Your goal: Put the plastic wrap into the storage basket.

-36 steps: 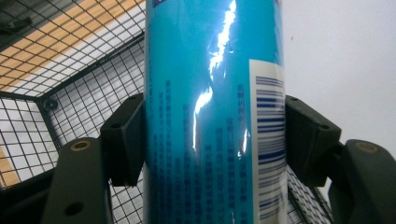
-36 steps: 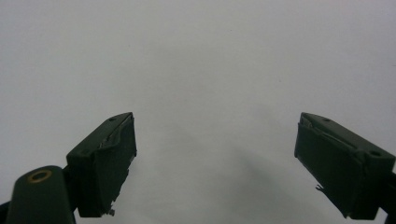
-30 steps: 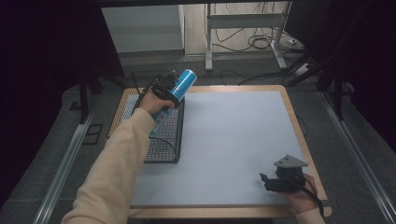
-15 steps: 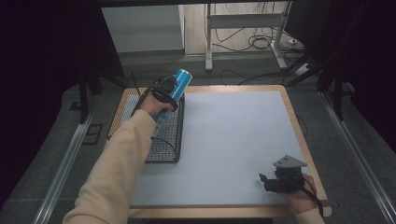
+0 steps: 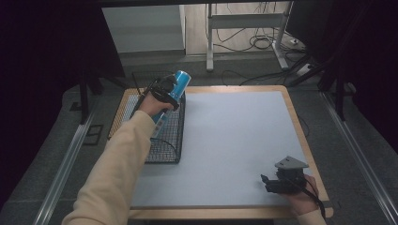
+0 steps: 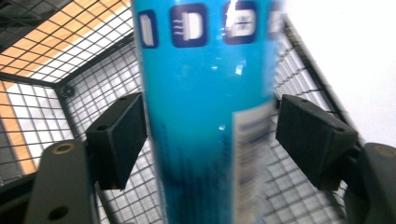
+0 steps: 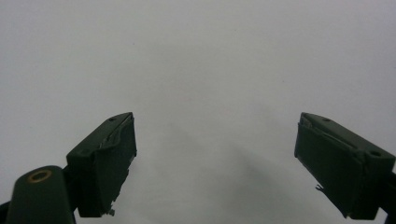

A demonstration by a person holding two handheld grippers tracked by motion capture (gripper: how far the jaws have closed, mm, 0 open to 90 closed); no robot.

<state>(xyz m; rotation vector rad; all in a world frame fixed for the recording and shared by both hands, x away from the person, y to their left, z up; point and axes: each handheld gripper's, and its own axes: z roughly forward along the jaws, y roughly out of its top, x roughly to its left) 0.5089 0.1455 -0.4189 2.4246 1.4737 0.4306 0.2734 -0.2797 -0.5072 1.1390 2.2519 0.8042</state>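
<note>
One blue can (image 5: pixel 179 83), one black wire basket (image 5: pixel 165 140), two grippers, one white table mat (image 5: pixel 234 140)

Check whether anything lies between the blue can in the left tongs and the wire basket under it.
Nothing visible does. The left tongs hold the blue can above the wire basket, and the mesh around the can holds no other item.

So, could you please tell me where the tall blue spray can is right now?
In the high view, the tall blue spray can is at the table's far left, tilted over the black wire basket, between the jaws of the left tool.
</note>
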